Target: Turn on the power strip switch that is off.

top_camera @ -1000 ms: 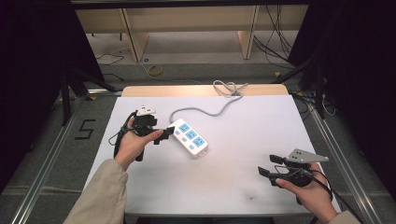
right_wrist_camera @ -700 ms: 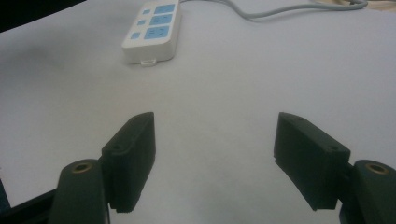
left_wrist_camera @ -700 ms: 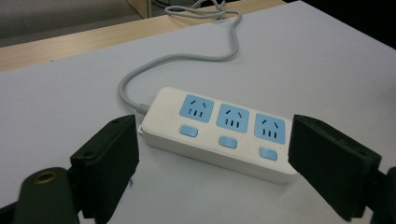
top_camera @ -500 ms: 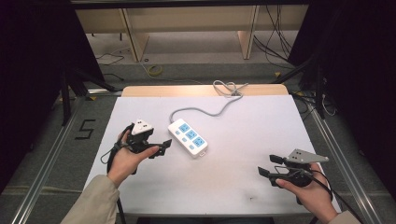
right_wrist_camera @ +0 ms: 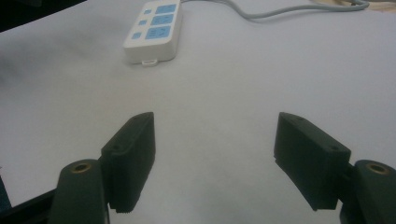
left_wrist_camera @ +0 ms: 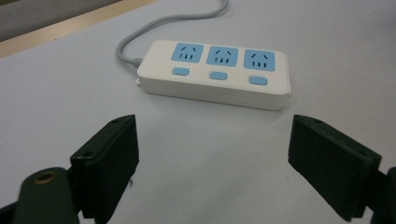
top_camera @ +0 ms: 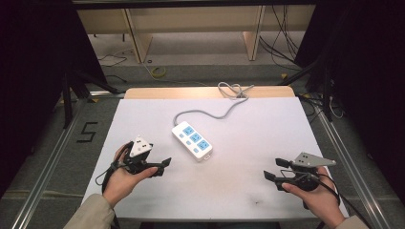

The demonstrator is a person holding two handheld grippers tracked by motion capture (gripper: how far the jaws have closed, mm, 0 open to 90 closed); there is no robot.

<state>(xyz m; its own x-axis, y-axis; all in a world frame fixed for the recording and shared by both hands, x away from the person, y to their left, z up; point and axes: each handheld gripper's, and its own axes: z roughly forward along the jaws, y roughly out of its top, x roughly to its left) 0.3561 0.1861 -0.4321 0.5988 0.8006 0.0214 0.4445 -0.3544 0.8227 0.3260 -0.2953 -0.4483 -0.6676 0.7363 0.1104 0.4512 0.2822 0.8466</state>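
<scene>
Power strip (top_camera: 192,140) amid bare table (top_camera: 267,138)

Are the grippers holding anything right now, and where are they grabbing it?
Nothing is held. The left gripper and the right gripper are both open with bare table between their jaws. The power strip lies untouched on the white table.

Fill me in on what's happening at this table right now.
A person holds a two-jaw gripper in each hand over a white table. The left gripper has its jaws open, apart from the white power strip it points at. The right gripper hovers open near the table's right edge, holding nothing. The strip lies flat, its grey cord trailing toward the far edge.
</scene>
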